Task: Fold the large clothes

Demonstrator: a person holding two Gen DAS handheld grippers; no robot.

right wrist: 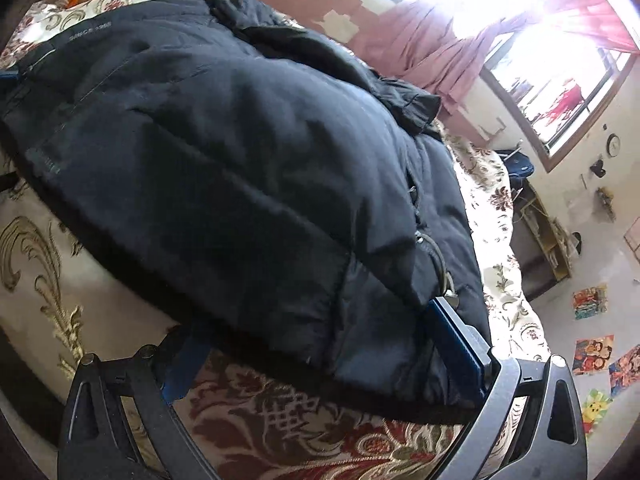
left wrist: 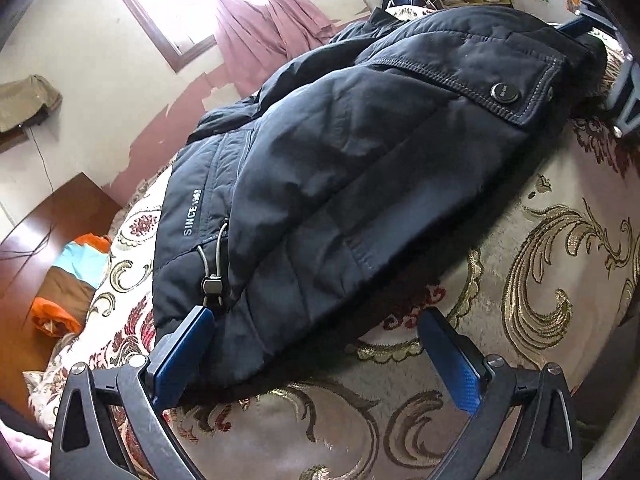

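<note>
A dark navy padded jacket (left wrist: 340,168) lies folded on a floral bedspread (left wrist: 540,280). It has "SINCE 1983" printed near the hem, a drawcord with a toggle (left wrist: 212,284) and a snap pocket flap (left wrist: 504,92). My left gripper (left wrist: 316,344) is open, its jaws wide apart around the jacket's near hem corner, the left finger (left wrist: 188,356) touching the fabric. My right gripper (right wrist: 316,356) is open around the jacket's (right wrist: 240,168) other hem corner, the right finger (right wrist: 460,344) against the fabric. The right gripper also shows at the far right of the left wrist view (left wrist: 624,96).
The bed (right wrist: 280,420) fills both views. A wooden headboard (left wrist: 52,216) and orange, blue and brown cloth (left wrist: 68,280) lie at the left. Pink curtains (left wrist: 264,20) hang by bright windows. A shelf (right wrist: 544,236) and floor pictures (right wrist: 592,352) are to the right.
</note>
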